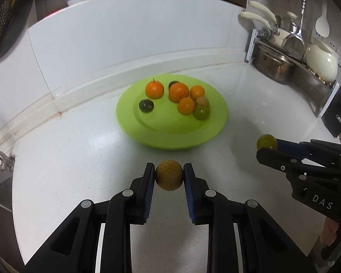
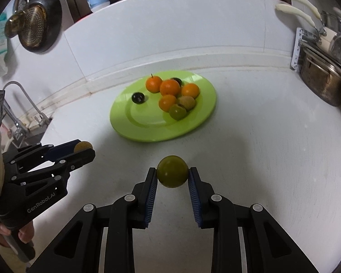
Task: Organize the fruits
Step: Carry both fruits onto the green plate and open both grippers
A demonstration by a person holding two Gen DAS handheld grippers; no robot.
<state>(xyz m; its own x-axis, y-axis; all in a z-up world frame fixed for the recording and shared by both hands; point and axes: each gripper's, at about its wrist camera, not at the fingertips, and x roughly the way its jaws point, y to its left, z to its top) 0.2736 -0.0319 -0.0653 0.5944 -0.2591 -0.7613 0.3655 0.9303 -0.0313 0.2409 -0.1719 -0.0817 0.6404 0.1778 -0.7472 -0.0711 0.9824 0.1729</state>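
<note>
A lime green plate (image 1: 147, 125) sits on the white counter and holds several oranges (image 1: 154, 89), two dark fruits (image 1: 146, 106), a tan fruit (image 1: 202, 102) and a green fruit (image 1: 201, 112). My left gripper (image 1: 169, 175) is shut on a speckled yellow-brown fruit (image 1: 169, 174), held above the counter in front of the plate. My right gripper (image 2: 172, 174) is shut on a green fruit (image 2: 172, 171), also in front of the plate. The plate (image 2: 134, 125) shows in the right wrist view too, with the left gripper (image 2: 84, 149) at the left.
A steel pot (image 1: 275, 64), a white kettle (image 1: 321, 62) and utensils stand on a rack at the back right. A black appliance (image 1: 336, 111) is at the right. A sink tap (image 2: 22, 104) is at the left. A strainer (image 2: 31, 27) hangs on the wall.
</note>
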